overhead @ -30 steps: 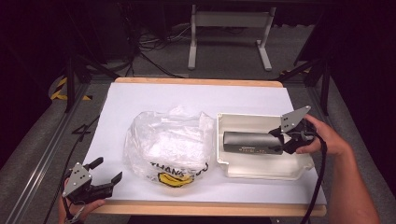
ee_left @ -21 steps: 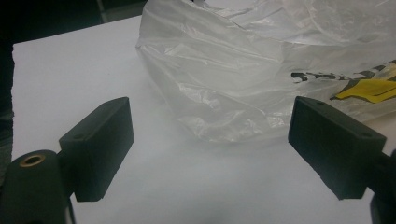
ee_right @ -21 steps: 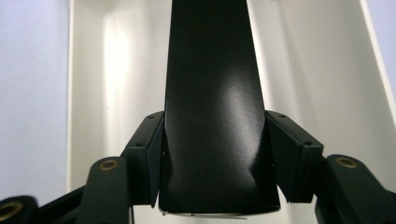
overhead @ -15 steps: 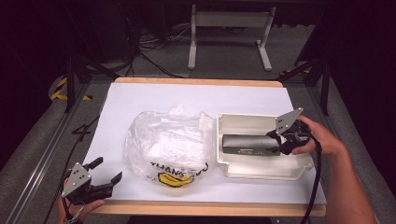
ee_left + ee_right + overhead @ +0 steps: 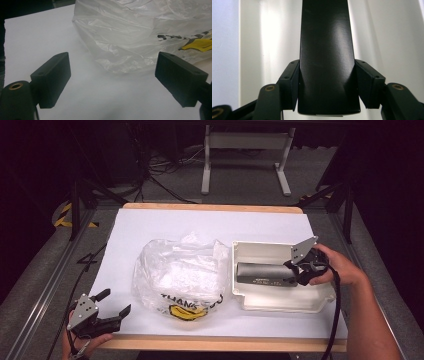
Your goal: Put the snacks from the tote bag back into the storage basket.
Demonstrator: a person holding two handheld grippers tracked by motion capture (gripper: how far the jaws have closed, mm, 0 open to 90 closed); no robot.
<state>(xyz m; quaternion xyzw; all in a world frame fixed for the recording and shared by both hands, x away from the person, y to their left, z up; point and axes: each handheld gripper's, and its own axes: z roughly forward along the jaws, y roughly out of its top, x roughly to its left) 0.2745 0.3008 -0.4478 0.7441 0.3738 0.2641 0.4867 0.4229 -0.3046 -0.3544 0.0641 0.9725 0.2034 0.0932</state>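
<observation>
Box (image 5: 262,274), dark, oblong, smooth-faced

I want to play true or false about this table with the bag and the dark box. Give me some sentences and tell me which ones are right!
1. The right gripper is clamped on the long dark box. True.
2. The dark box lies over the white tray. True.
3. The left gripper is squeezing the plastic bag. False: its jaws stand wide apart with bare white paper between them, and the bag sits beyond them.
4. The plastic bag is inside the tray. False: it lies on the paper to the left of the tray.
5. The bag has yellow and black print on it. True.
</observation>
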